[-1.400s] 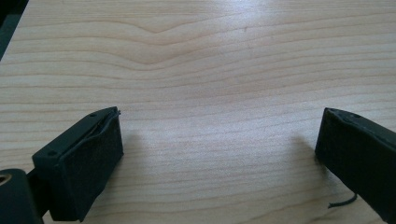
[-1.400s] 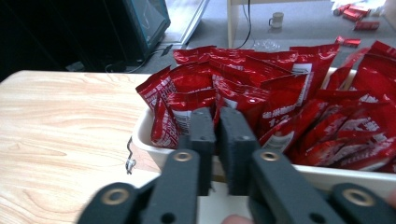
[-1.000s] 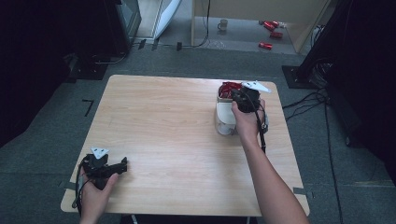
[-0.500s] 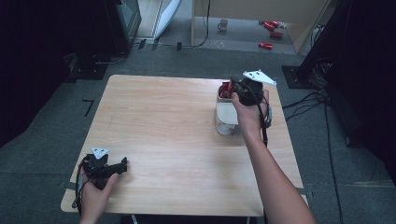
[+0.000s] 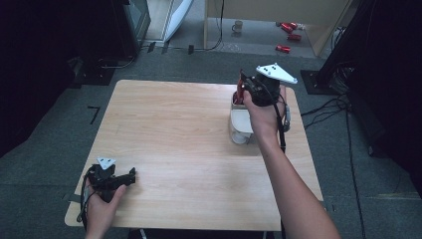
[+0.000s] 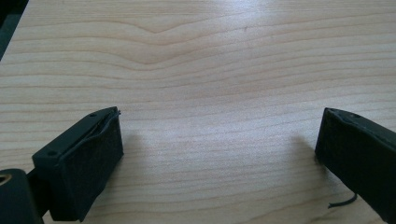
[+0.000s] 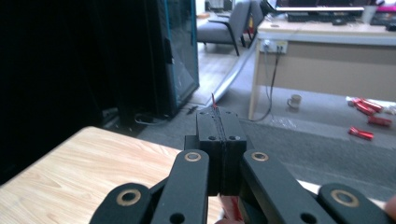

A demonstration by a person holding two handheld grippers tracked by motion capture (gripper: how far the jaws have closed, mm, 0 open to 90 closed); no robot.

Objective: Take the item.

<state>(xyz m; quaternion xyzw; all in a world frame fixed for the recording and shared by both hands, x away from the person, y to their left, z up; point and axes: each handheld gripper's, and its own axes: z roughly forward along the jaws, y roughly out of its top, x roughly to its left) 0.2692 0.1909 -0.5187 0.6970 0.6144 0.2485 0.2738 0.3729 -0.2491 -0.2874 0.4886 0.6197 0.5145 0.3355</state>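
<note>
At the table's far right, a white container (image 5: 241,122) stands under my right gripper (image 5: 243,81). That gripper is held up above it, and its jaws are shut on a thin red item (image 5: 239,93) that hangs toward the container. In the right gripper view the jaws are pressed together (image 7: 218,114), and a sliver of the red item (image 7: 214,100) sticks out past their tips. My left gripper (image 5: 130,175) rests on the wooden table (image 5: 179,129) near its front left corner. It is open (image 6: 219,140), with bare wood between its pads.
Beyond the table's far edge are a dark cabinet (image 7: 180,51), a desk (image 7: 327,51), a mug (image 5: 239,25) and red cans (image 5: 288,35) on the floor. Cables (image 5: 343,107) run along the floor to the right.
My right gripper has risen from the white container and tilted up, carrying the thin red item. The left gripper has stayed put.
</note>
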